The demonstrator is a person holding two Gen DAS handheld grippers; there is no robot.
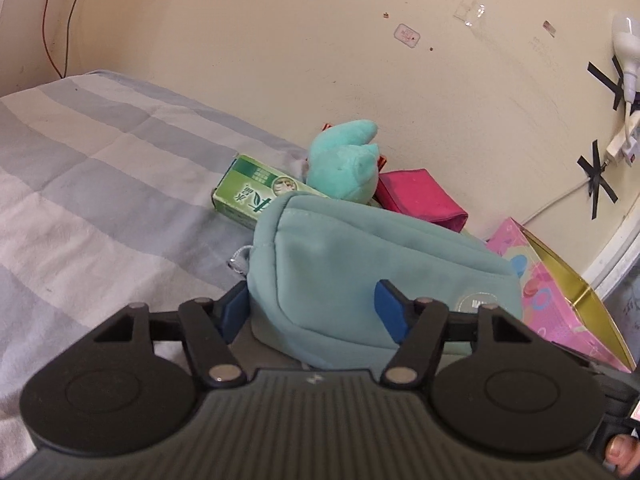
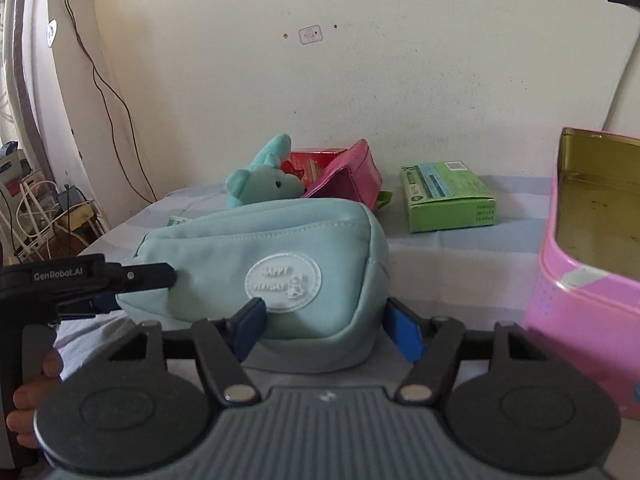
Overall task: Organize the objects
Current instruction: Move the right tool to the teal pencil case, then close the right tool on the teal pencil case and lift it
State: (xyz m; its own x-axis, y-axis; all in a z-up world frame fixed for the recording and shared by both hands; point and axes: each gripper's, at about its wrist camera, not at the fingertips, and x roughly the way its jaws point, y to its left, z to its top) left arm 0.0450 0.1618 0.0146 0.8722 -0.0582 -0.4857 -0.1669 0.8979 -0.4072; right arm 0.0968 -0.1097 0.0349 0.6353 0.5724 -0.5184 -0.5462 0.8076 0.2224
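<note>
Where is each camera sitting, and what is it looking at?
Left wrist: sits on the left hand-held gripper, facing the teal pouch, plush toy and wall; a thumb shows.
Right wrist: sits on the right hand-held gripper, facing the pouch's badge side; the left hand-held gripper and a hand show.
Shared: pouch, plush toy, pink tin.

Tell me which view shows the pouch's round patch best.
Right wrist view: the patch faces the camera whole on the pouch, lettering visible. In the left wrist view, only its edge peeks beside a finger.

A home bedroom; striped bed sheet [image 1: 100,152], plush toy [image 2: 260,180] (teal), scuffed wall.
</note>
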